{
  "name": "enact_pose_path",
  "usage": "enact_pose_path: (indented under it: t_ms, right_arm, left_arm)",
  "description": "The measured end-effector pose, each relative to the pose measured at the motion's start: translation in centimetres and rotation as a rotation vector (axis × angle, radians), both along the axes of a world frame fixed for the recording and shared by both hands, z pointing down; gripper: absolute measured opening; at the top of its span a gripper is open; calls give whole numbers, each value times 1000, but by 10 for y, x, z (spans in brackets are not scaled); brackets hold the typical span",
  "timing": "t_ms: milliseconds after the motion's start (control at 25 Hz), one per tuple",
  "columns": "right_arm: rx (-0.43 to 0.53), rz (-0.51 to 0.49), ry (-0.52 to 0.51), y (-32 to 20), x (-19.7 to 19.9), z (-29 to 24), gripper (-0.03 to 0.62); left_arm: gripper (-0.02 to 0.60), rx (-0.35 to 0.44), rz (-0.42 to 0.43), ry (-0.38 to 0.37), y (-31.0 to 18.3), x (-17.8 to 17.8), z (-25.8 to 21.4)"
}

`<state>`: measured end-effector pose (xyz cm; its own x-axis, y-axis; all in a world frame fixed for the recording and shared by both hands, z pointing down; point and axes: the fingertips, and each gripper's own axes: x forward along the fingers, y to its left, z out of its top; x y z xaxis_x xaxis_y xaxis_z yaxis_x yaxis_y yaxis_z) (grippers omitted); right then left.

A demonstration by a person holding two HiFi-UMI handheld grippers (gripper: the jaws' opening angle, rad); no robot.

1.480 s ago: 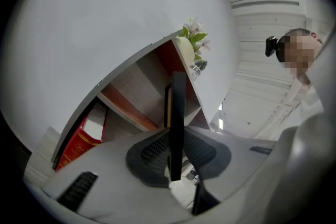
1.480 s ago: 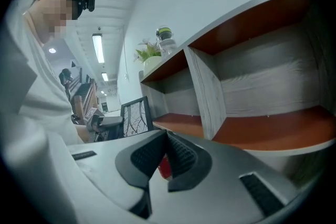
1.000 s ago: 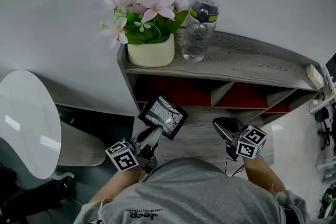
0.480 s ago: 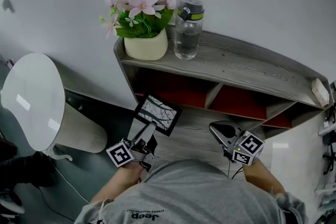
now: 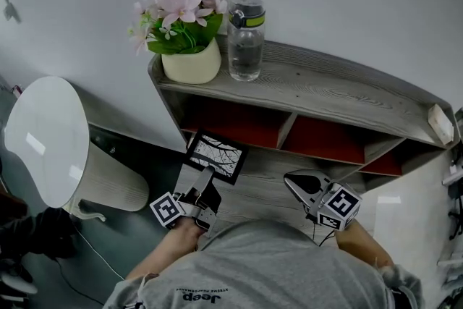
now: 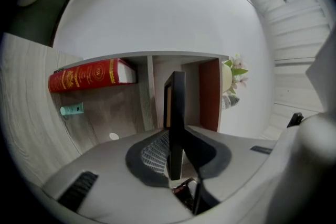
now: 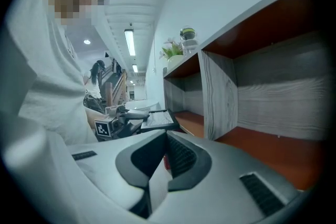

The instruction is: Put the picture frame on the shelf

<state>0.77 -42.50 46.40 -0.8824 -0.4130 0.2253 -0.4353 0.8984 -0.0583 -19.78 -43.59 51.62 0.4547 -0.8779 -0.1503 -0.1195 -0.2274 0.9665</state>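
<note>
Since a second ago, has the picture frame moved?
Yes, slightly: the picture frame has turned squarer to the front edge of the shelf, staying by its left compartment.

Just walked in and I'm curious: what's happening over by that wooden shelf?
A person is working with a handheld gripper in each hand. The left gripper is clamped on the edge of a small picture frame, holding it in front of the low wooden shelf, not yet set down. The right gripper is closed and empty. A flower pot and a water bottle stand on the shelf's top.
</note>
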Motion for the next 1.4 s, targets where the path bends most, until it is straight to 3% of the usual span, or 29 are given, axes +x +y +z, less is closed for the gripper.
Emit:
enact_pose_path:
  t_ms: [200, 680, 1080, 1400]
  right_arm:
    - [2, 17, -6, 0, 4, -1, 19]
    - [-9, 59, -2, 4, 13, 5, 20]
    - [-11, 83, 5, 4, 20, 4, 20]
    - [-14, 83, 6, 3, 22, 6, 20]
  left_arm:
    - [89, -65, -22, 53, -6, -2, 9]
    - [89, -116, -24, 133, -28, 9, 10]
    - [87, -139, -38, 135, -53, 14, 13]
    - [86, -182, -49, 93, -67, 18, 18]
